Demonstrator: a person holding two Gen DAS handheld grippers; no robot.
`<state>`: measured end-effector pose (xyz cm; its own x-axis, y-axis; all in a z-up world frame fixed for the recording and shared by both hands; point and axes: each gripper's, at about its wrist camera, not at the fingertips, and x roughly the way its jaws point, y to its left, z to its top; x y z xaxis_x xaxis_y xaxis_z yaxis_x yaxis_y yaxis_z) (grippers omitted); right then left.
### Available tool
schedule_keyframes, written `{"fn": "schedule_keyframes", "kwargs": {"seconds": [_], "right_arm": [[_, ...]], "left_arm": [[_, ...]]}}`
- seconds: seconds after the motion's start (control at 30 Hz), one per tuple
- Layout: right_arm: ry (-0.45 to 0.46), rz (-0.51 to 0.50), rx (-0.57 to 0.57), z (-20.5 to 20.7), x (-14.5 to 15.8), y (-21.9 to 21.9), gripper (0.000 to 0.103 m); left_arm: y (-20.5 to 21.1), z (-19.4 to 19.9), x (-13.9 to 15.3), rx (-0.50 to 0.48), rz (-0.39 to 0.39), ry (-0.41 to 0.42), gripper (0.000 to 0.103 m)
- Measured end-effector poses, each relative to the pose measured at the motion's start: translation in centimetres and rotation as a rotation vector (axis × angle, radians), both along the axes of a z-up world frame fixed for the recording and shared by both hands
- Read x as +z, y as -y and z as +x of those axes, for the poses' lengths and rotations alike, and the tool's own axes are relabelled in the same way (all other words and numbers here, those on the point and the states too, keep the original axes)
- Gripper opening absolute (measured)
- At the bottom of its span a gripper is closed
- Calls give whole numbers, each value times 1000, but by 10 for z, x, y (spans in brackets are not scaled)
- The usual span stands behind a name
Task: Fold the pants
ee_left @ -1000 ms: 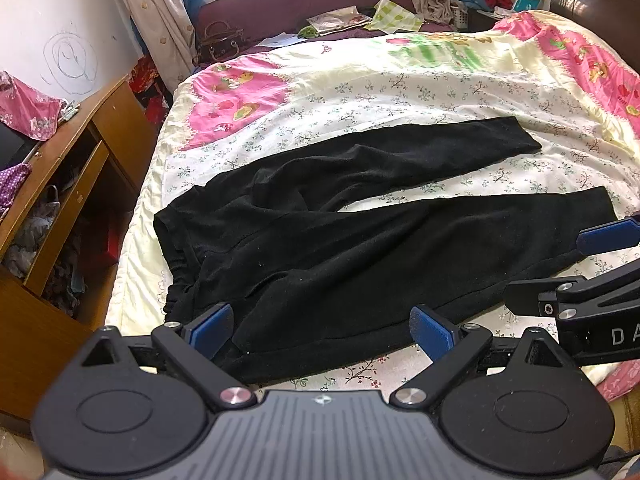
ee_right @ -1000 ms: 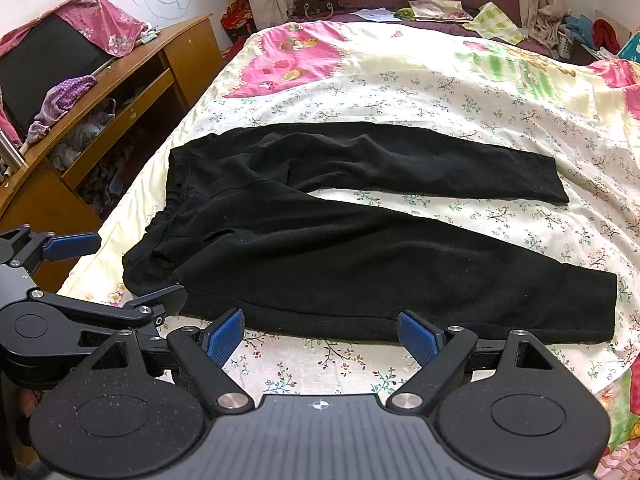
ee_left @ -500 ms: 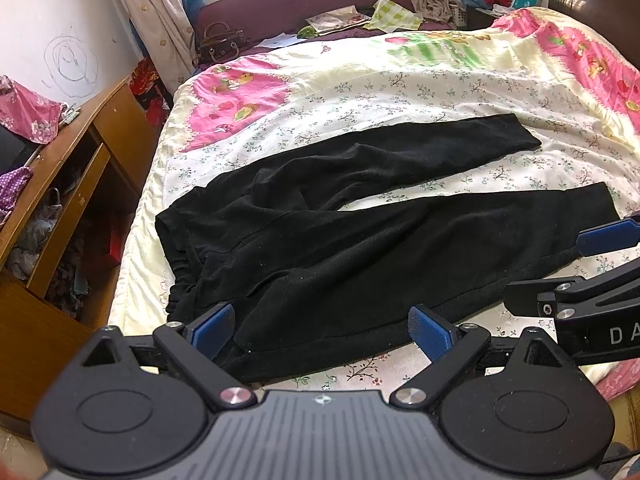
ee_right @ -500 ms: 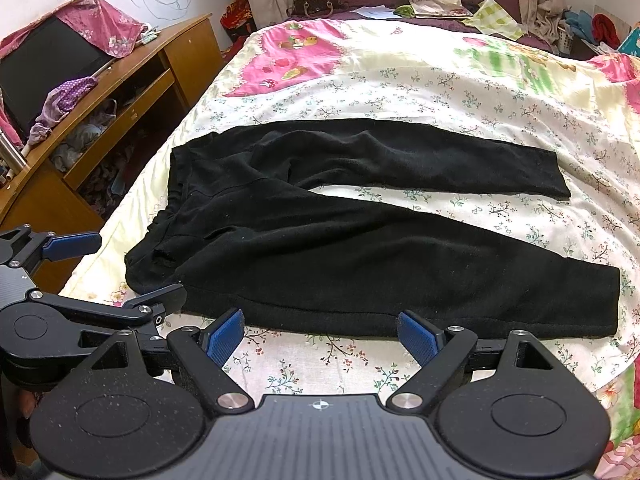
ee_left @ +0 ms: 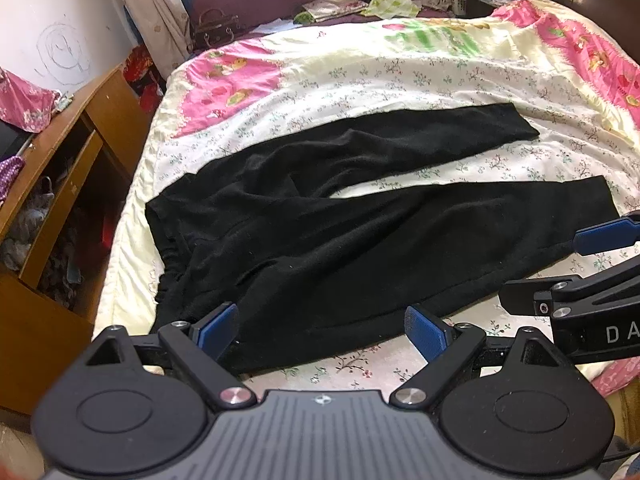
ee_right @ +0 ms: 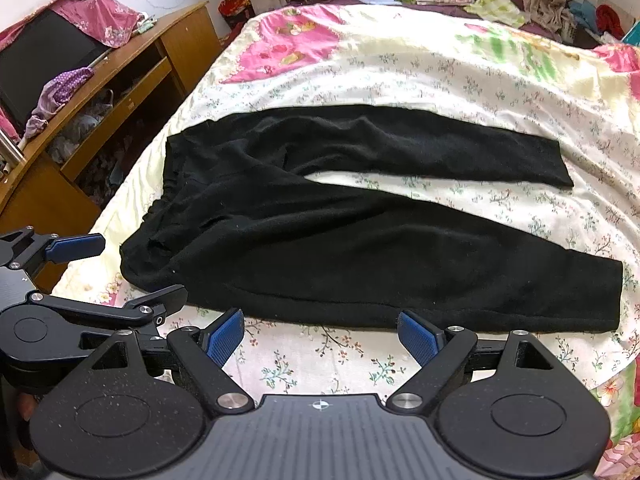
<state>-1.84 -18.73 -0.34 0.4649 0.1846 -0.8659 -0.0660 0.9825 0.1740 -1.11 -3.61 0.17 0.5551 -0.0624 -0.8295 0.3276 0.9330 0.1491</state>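
Lying flat on flowered bedspread (ee_left: 400,80), black pants (ee_left: 320,240), left hand-held gripper (ee_left: 322,330) agape, closing slightly, right hand-held gripper (ee_right: 320,334) agape

Black pants (ee_left: 320,240) spread flat, unfolded

They lie on the bed with the gathered waistband at the left, both legs reaching right and splayed apart (the nearer leg looks longer).

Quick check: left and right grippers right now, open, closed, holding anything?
Left gripper: open, jaws just closing slightly, over the edge of the black fabric pants, not gripping.
Right gripper: open, empty.
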Motion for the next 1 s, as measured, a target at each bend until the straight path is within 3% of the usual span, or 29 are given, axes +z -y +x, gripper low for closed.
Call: {"fn": "schedule_keyframes", "kwargs": {"seconds": [0.67,1.0], "right_arm": [[-127,54,162,54,-32,45,67],[-177,67,247,84,-51,43,67]], "left_arm": [[47,32,-32,140,53,-141,95],[51,52,-48,147,113,-160,93]]}}
